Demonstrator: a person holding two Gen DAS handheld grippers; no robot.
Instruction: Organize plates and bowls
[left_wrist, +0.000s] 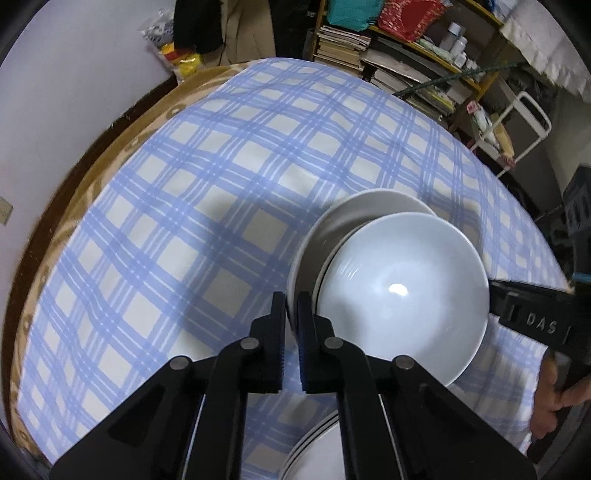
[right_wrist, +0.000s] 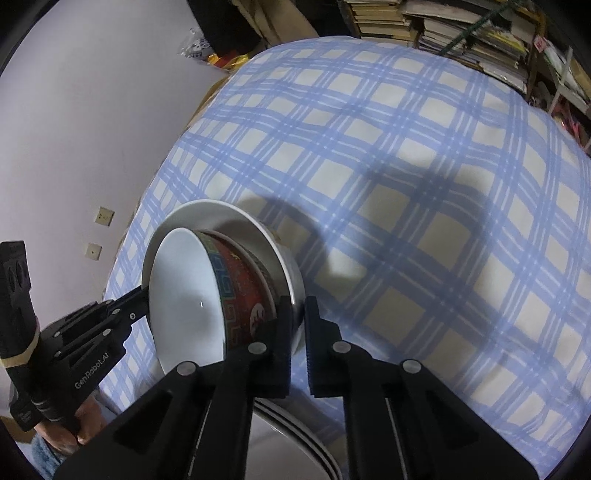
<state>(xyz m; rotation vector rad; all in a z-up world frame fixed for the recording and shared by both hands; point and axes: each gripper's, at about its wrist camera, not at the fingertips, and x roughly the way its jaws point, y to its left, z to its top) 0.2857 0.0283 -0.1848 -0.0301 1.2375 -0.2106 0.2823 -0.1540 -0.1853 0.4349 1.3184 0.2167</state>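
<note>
Both grippers clamp the rim of one white plate (left_wrist: 325, 236) carrying stacked bowls (left_wrist: 402, 295): the left gripper (left_wrist: 291, 314) on its left edge, the right gripper (right_wrist: 297, 321) on its right edge. It hangs above a blue checked tablecloth (left_wrist: 184, 221). More plates (right_wrist: 288, 446) lie near. Only the right view shows the bowls' red pattern (right_wrist: 243, 284); bookshelves (left_wrist: 406, 55) stand far right.
</note>
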